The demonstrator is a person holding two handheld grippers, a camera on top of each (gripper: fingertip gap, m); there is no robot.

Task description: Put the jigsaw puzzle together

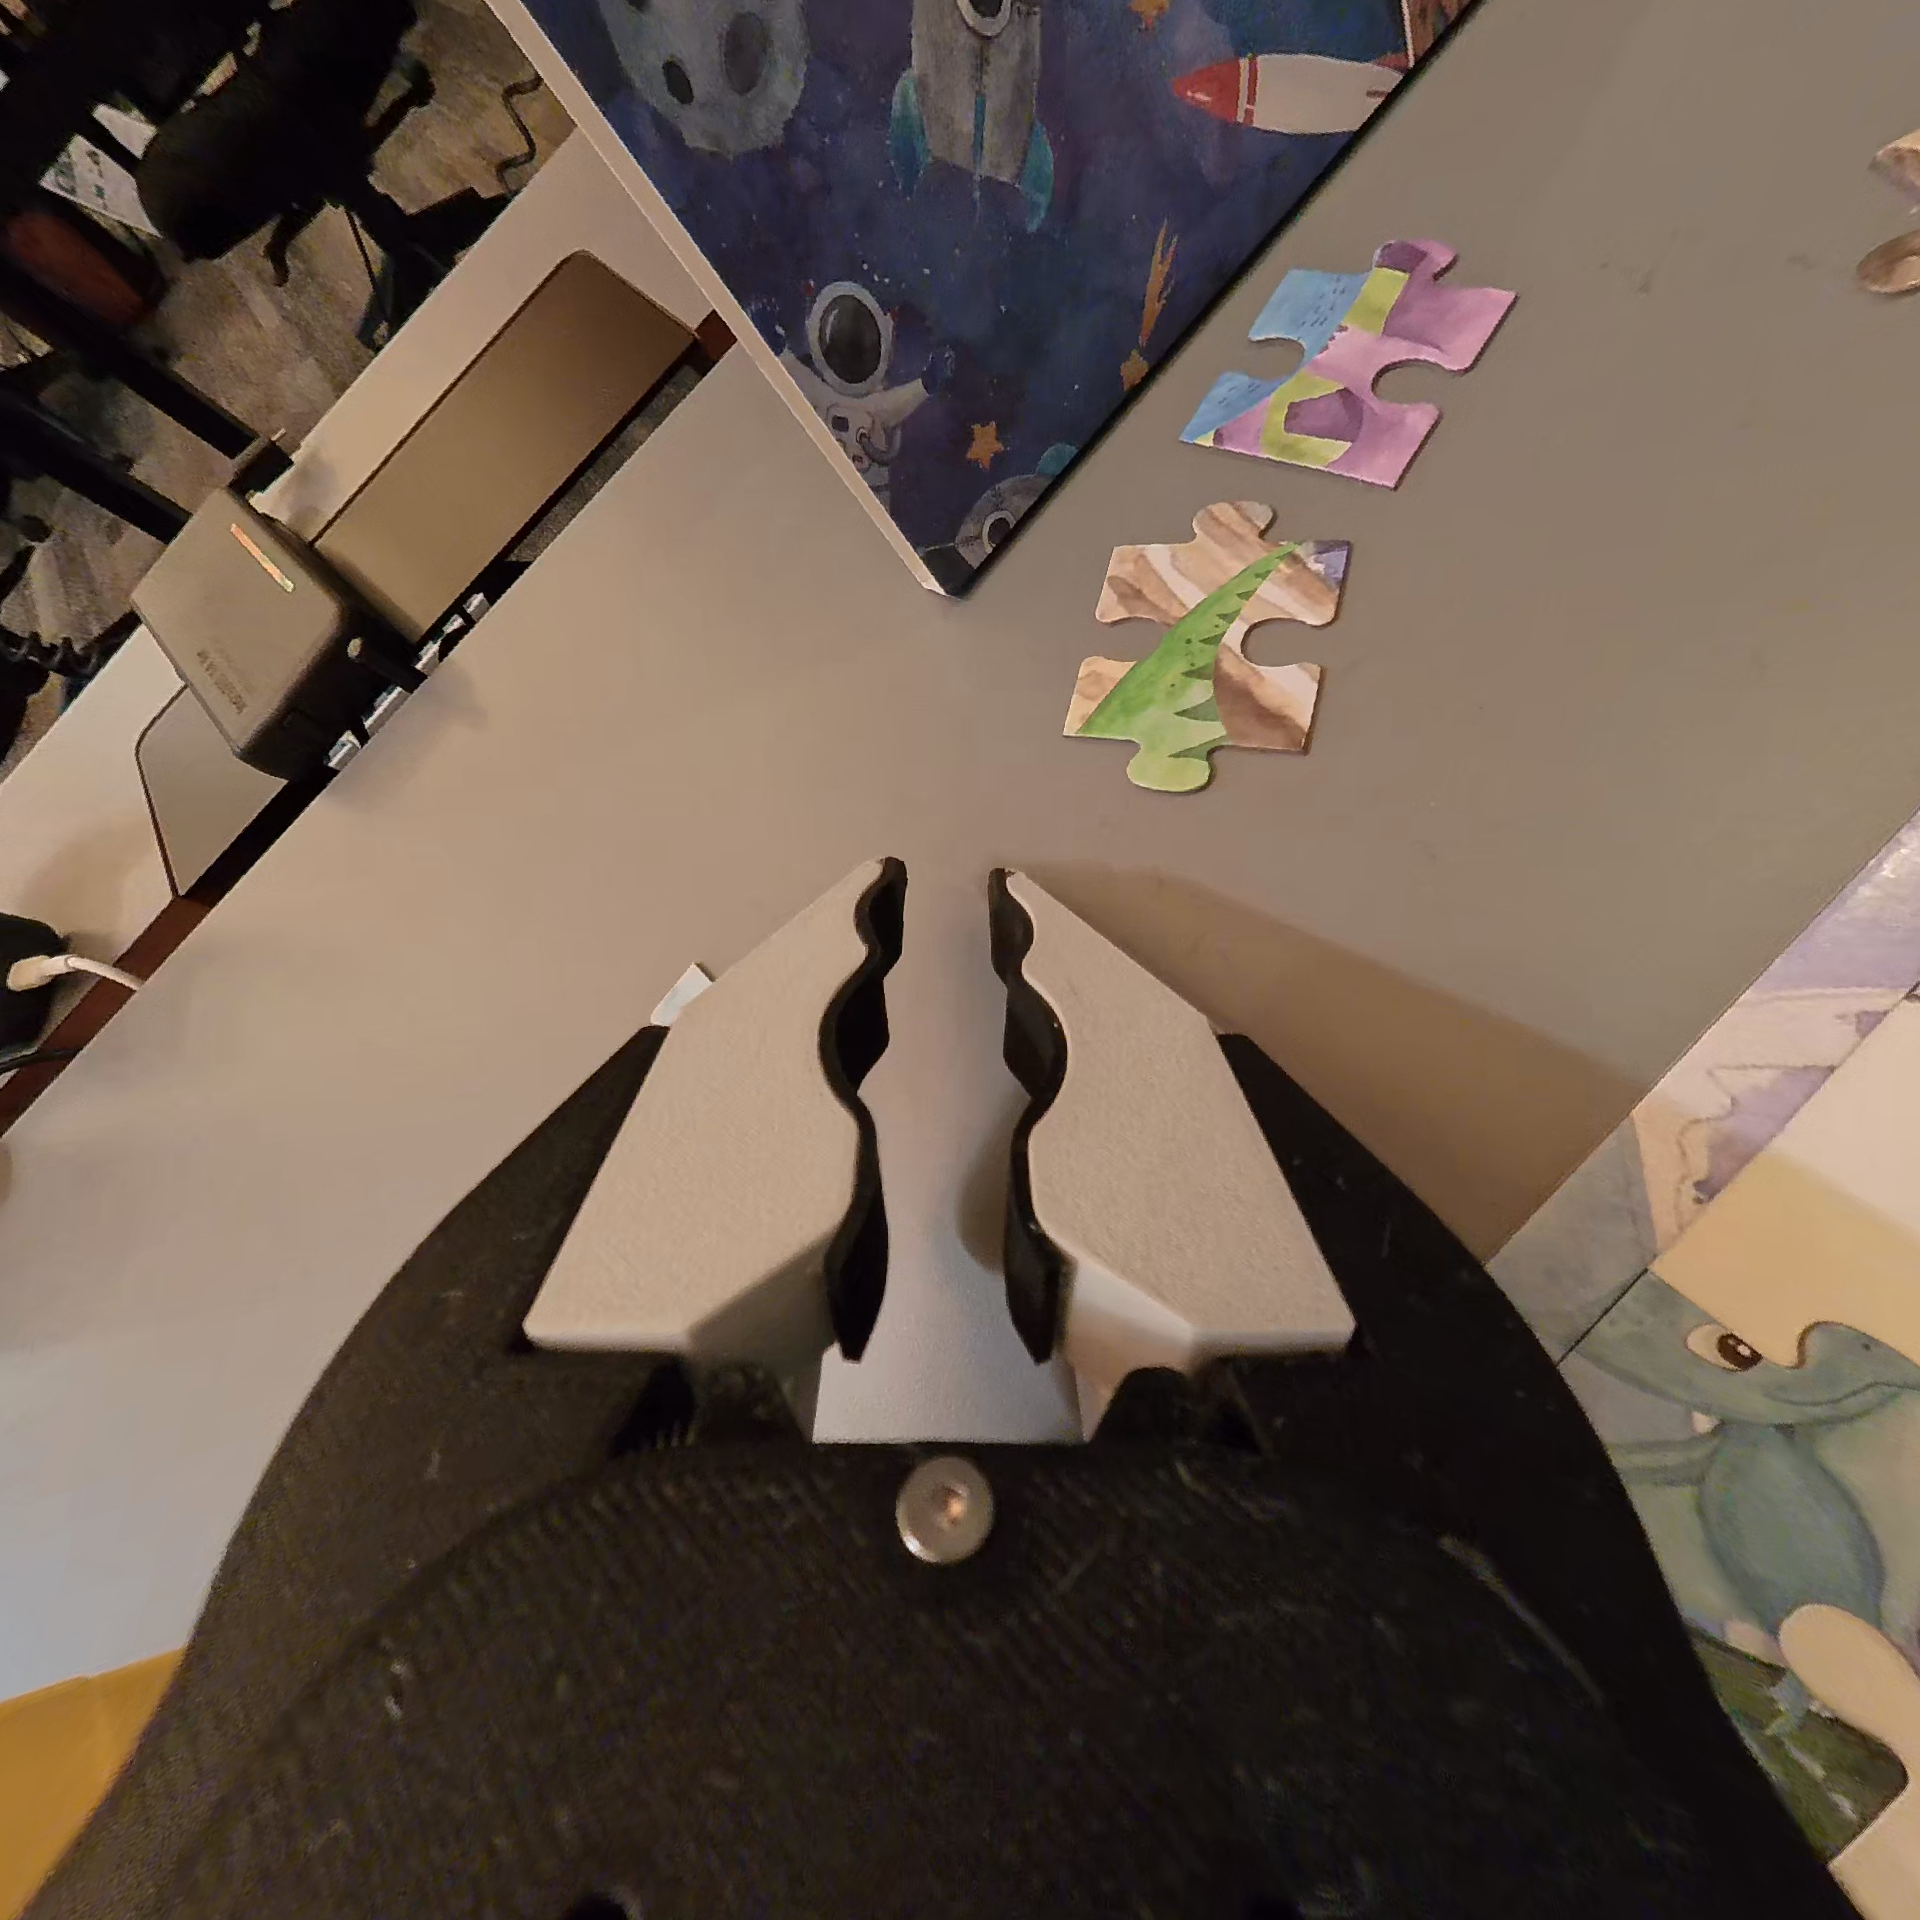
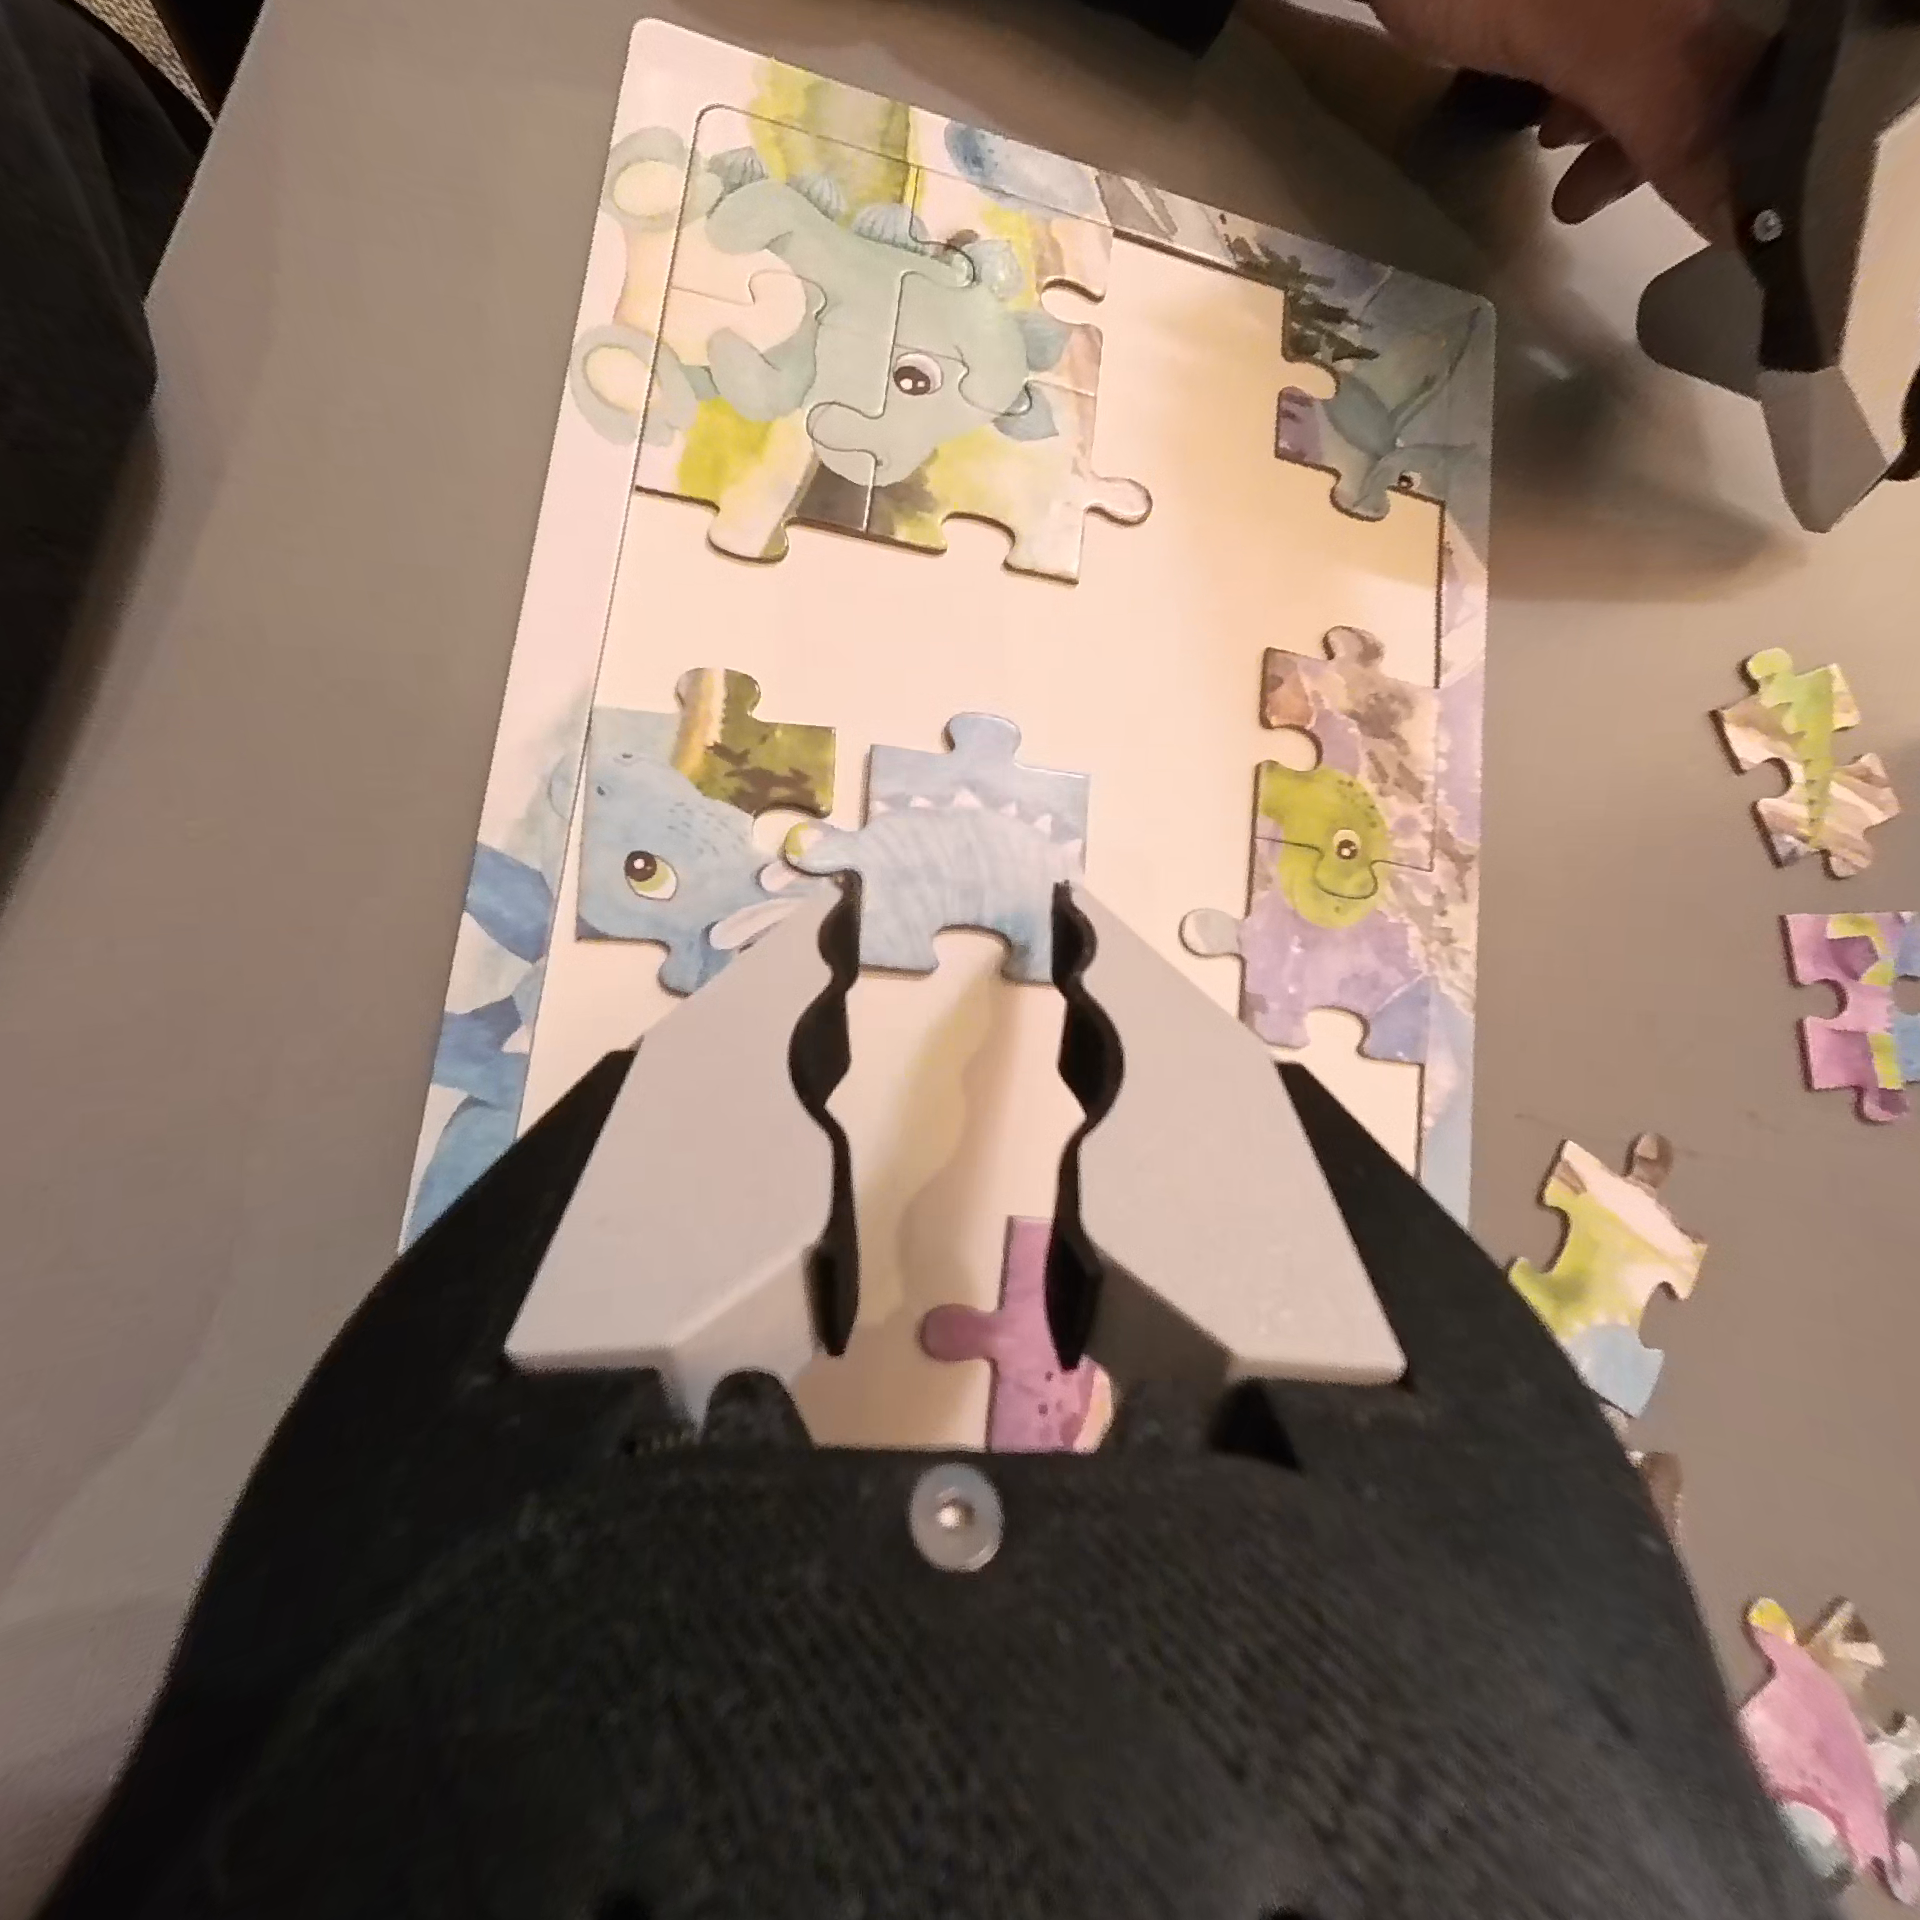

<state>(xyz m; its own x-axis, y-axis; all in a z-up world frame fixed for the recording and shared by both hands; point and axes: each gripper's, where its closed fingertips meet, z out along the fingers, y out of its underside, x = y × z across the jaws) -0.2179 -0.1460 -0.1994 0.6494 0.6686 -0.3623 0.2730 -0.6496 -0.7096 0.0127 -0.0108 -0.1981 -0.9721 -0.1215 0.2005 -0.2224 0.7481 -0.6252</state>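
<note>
The puzzle tray (image 2: 636, 582) lies on the grey table, partly filled. A teal dinosaur cluster (image 2: 883, 343) sits at its far left, and green dinosaur pieces (image 2: 1340, 842) sit at its right. My right gripper (image 2: 954, 886) holds a blue dinosaur piece (image 2: 966, 842) by its two sides, low over the tray. The piece's knob meets a blue head piece (image 2: 665, 842). My left gripper (image 1: 945, 878) is slightly open and empty above bare table. A green-and-brown piece (image 1: 1210, 644) and a purple piece (image 1: 1351, 364) lie ahead of it to the right.
A space-themed puzzle board (image 1: 935, 208) lies at the far side of the table. Loose pieces (image 2: 1605, 1278) lie right of the tray, and a purple piece (image 2: 1029, 1340) sits in the tray under my right gripper. A hand (image 2: 1642, 125) holds the other gripper. A dark device (image 1: 249, 644) sits beyond the table's left edge. Across from one pair of fingers to the other is roughly 25 centimetres.
</note>
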